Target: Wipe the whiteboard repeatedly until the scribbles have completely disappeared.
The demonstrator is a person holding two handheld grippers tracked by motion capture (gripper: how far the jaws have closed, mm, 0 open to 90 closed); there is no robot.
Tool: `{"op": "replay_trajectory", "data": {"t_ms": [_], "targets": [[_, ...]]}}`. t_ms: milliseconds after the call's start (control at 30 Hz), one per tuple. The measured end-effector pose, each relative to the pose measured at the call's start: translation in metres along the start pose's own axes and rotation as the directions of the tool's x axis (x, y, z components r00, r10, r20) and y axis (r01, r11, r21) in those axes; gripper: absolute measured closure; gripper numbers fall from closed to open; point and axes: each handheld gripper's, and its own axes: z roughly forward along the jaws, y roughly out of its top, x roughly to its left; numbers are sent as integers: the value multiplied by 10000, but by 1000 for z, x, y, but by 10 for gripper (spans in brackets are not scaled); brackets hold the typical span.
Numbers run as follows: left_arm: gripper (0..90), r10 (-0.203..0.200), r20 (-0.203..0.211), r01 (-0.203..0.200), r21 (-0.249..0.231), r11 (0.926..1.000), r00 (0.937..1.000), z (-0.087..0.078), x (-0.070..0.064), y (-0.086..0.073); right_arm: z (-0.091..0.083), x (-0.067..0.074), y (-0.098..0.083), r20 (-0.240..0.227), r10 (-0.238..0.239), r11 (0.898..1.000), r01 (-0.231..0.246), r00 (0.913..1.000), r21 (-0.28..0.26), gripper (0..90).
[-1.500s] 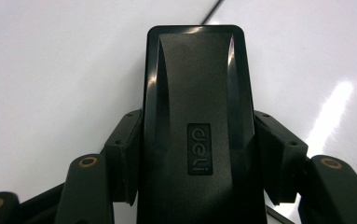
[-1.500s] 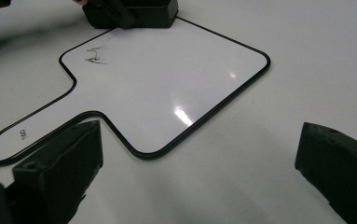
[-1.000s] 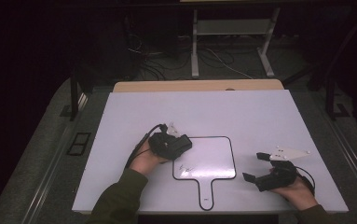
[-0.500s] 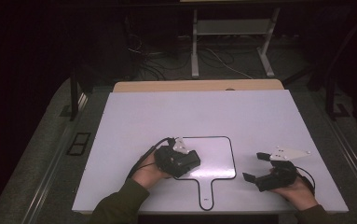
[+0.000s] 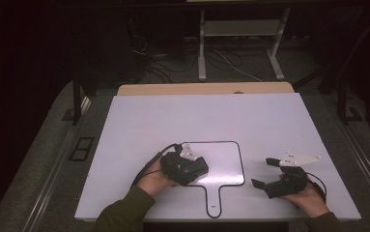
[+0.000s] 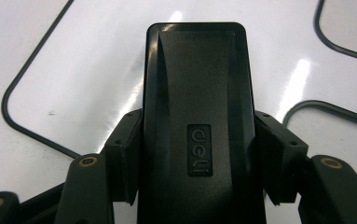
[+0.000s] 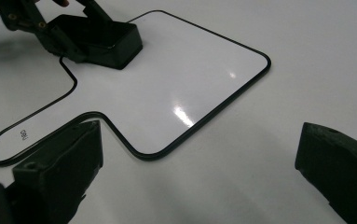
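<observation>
On the table [image 5: 139, 125] I count 1 whiteboard [image 5: 226, 159], 1 black eraser [image 6: 197, 93], 2 grippers and 2 hands. The whiteboard is small, black-edged and paddle-shaped, lying flat near the table's front edge with its handle [image 5: 213, 200] pointing toward the person. The eraser is a black block with an embossed label on its back; it rests on the whiteboard, at the board's left part, with the left gripper [image 5: 187, 168] pinching it, 1 black jaw pressed against each long side, as the left gripper view shows. In the right gripper view the eraser [image 7: 104, 37] sits flat on the board's surface near the edge farthest from that camera, clamped by the left gripper [image 7: 50, 28]. The right gripper [image 5: 281, 181] is off the whiteboard to its right, near the table's front corner, held in the right hand [image 5: 308, 195]; its 2 jaws stand spread wide with bare table between them and nothing gripped. Compared with 1 second earlier, the left gripper with the eraser has shifted from the whiteboard's upper left corner toward the board's front and middle, with most of that shift made early on, while the right gripper sits where it was.
</observation>
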Motion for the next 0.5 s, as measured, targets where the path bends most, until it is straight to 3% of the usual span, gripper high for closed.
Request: {"op": "replay_trajectory", "data": {"t_ms": [33, 200, 267, 333, 500], "targets": [[393, -60, 17, 60, -31, 10000, 10000, 0, 3, 0, 0, 0, 0, -3, -1, 10000, 1, 10000, -11, 0], [393, -500, -802, 504, 37, 9987, 9955, 0, 25, -1, 0, 0, 0, -3, -13, 10000, 13, 10000, -10, 0], [393, -617, -721, 621, 33, 9981, 9955, 0, 29, -1, 0, 0, 0, 0, 18, 10000, -18, 10000, -16, 0], [393, -575, -762, 582, 70, 9983, 9954, 0, 24, 0, 0, -1, 0, -3, 15, 10000, -15, 10000, -11, 0], [393, -18, -161, 20, 130, 9999, 9999, 3, 3, 6, 1, 0, 0, -21, -21, 10000, 21, 10000, 32, 0]]}}
